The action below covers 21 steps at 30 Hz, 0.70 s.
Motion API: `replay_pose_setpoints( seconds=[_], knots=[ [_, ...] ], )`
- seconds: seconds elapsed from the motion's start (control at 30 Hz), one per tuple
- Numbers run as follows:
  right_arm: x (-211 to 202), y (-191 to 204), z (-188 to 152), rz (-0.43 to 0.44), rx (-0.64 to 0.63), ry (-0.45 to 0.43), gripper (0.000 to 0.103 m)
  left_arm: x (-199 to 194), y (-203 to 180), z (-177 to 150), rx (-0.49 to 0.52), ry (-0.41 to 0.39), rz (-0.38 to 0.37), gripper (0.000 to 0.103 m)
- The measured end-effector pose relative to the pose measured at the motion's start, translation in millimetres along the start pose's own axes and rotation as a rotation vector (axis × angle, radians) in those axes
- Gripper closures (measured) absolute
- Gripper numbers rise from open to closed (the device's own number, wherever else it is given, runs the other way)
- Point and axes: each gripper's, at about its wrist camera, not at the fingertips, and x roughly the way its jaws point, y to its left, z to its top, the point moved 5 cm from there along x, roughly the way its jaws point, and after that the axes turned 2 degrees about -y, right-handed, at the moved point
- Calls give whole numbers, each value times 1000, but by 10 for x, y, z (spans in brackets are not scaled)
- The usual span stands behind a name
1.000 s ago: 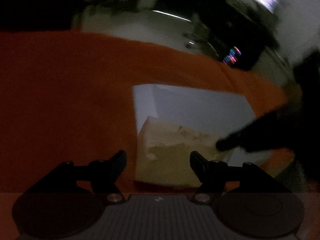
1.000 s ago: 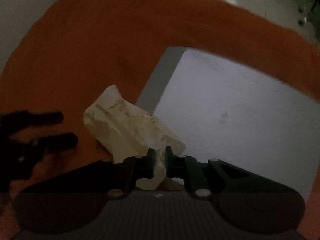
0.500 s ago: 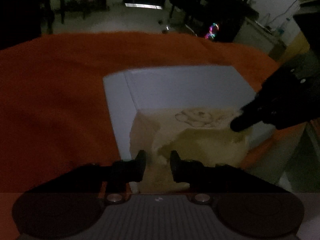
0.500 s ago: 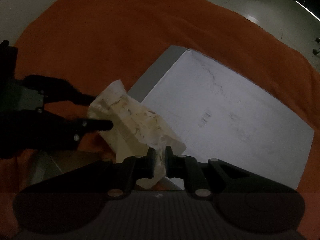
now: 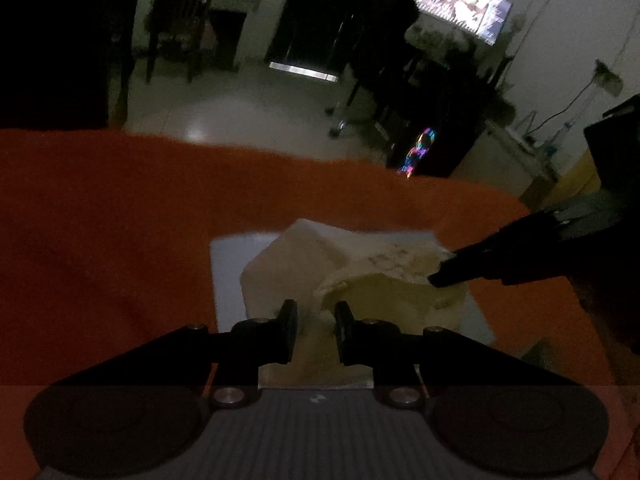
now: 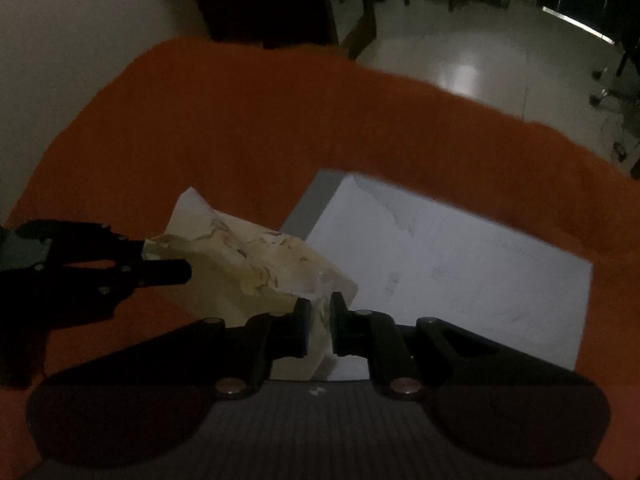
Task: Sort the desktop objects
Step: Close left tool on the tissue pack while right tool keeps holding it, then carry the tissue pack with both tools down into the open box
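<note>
Left wrist view: dim, grainy. Left gripper (image 5: 316, 312) clamped on the near edge of a crumpled cream paper (image 5: 372, 276), held above a white sheet (image 5: 226, 264) on the orange-covered table (image 5: 100, 220). Right gripper (image 5: 440, 276) reaching in from the right, pinching the paper's far right corner; rest of it lost in shadow. Faint print on the paper, unreadable.

Right wrist view: right gripper (image 6: 320, 312) shut tight on the paper (image 6: 248, 260). Left gripper (image 6: 176, 268) at left, gripping its far end. White sheet (image 6: 460, 256) to the right, faint marks illegible, near edge hidden.
</note>
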Motion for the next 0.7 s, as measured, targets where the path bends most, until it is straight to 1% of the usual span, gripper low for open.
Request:
replay_pose_setpoints(
  seconds=[0.13, 0.2, 0.27, 0.3, 0.4, 0.5, 0.7],
  knots=[
    [-399, 37, -38, -12, -11, -48, 91, -233, -298, 62, 5, -11, 13, 87],
    [-567, 53, -104, -13, -4, -57, 91, -316, -465, 20, 10, 5, 48, 87],
    [-719, 61, -193, -12, 10, -60, 91, -370, -617, -49, -10, 40, 62, 87],
    [-791, 58, -253, -10, 18, -58, 91, -399, -699, -98, -20, 56, 64, 87],
    [-988, 67, -504, -10, 38, -42, 91, -474, -993, -285, 2, 97, 90, 87],
    [-1139, 44, -778, -18, 62, -19, 91, -518, -1249, -478, 12, 137, 96, 87],
    [-1339, 44, -1257, -33, 100, 18, 92, -559, -1572, -879, 42, 190, 129, 87]
  ],
)
